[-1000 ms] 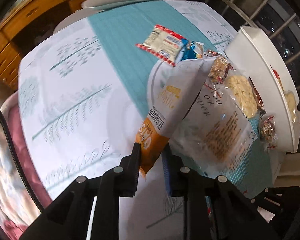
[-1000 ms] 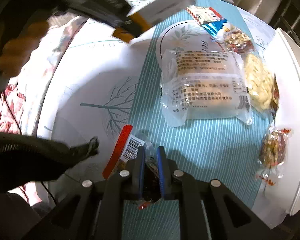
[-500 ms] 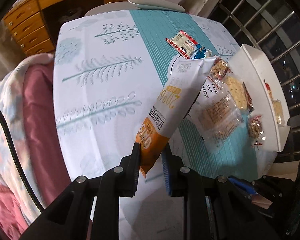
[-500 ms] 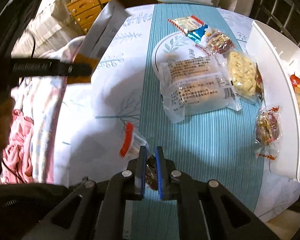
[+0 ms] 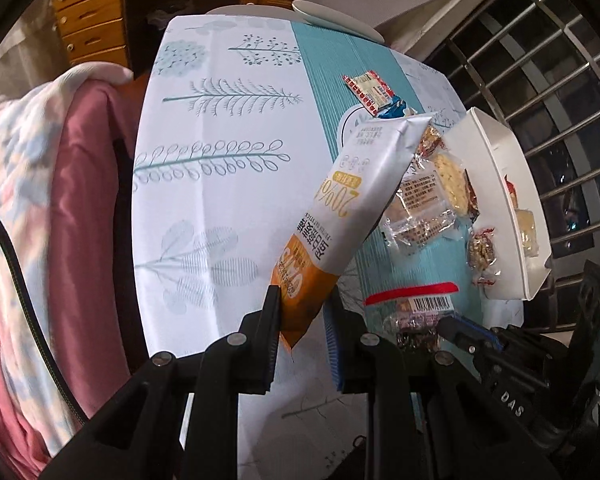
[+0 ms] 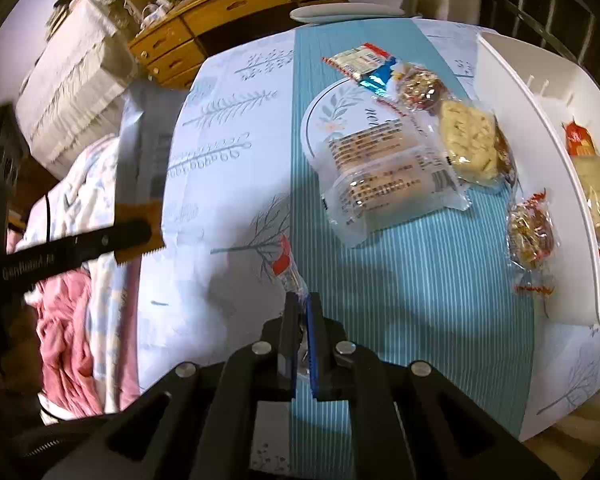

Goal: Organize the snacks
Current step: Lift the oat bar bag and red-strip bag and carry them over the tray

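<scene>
Two tray (image 6: 516, 120) snacks show only rightward.

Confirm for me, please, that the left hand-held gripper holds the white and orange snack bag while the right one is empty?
Not quite: the right hand-held gripper is shut on a small red-topped clear packet, as the right wrist view shows. The left hand-held gripper does hold the white and orange snack bag.
</scene>
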